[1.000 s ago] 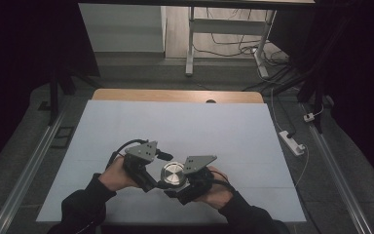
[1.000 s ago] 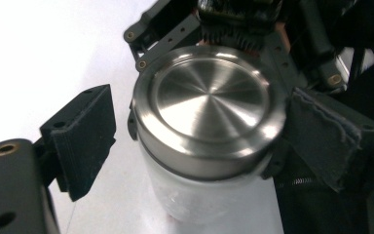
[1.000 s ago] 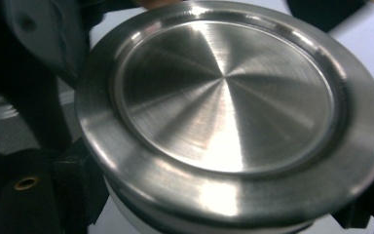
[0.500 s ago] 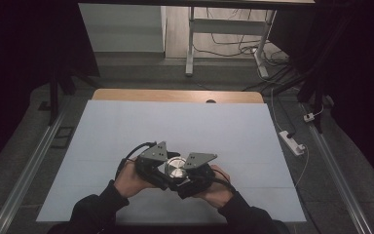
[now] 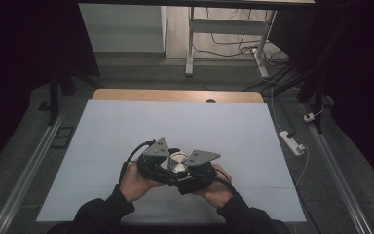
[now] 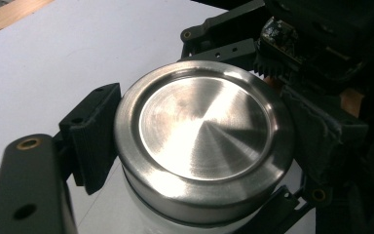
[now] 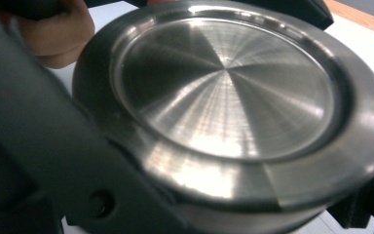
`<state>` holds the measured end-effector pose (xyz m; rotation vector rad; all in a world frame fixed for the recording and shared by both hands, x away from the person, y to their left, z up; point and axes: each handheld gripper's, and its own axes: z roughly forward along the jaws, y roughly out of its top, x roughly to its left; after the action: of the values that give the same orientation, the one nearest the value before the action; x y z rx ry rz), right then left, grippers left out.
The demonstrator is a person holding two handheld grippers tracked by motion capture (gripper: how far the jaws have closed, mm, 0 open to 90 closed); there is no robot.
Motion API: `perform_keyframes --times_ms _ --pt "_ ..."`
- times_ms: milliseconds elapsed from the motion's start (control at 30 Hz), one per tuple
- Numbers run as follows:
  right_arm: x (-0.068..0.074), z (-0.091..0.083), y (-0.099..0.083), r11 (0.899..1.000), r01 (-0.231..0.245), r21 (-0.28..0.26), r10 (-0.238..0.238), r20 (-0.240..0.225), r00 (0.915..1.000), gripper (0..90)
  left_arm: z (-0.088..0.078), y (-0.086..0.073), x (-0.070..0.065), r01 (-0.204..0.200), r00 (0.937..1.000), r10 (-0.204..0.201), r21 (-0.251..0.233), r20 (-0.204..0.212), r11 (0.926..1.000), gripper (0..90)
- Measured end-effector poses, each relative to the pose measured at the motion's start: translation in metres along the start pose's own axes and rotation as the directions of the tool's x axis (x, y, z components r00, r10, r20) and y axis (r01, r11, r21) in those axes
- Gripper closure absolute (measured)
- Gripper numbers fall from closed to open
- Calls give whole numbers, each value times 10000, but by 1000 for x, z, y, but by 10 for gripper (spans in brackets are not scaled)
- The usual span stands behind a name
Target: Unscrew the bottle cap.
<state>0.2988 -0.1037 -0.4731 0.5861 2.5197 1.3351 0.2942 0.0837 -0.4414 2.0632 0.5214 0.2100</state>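
Observation:
A round brushed-steel lid point(image 5: 177, 162) tops a pale jar near the table's front edge. My left gripper point(image 5: 161, 165) comes at it from the left and is shut on the lid point(image 6: 204, 141), its ribbed black pads point(image 6: 95, 139) pressing the rim on both sides. My right gripper point(image 5: 192, 171) holds from the right, lower down, shut on the jar under the lid point(image 7: 224, 92). Its body point(image 6: 297, 44) shows just behind the lid in the left gripper view. A sliver of the jar's white body point(image 6: 141, 217) shows beneath the rim. A person's hands hold both grippers.
The white table sheet point(image 5: 175, 122) stretches away from the grippers to a wooden far edge point(image 5: 175, 95). A white power strip point(image 5: 292, 142) lies on the floor at the right. Metal rails point(image 5: 27, 170) run along both sides of the table.
My left gripper has slid right, up against the jar, and its jaws have closed on the lid. The right gripper and the jar have stayed put.

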Motion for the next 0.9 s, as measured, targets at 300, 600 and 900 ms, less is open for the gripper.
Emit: perform_keyframes --times_ms 300,600,900 --pt "0 -3 2 9998 -57 -169 58 49 10000 144 -1 2 -3 -24 9999 22 -129 -168 9999 206" --pt "-1 -2 1 9998 -138 -125 141 183 9997 144 1 2 -2 316 9992 -317 -88 -222 9995 203" --pt "-2 -5 1 9993 -235 -287 236 24 9997 144 -20 1 25 420 9877 -321 -618 1532 9972 97"
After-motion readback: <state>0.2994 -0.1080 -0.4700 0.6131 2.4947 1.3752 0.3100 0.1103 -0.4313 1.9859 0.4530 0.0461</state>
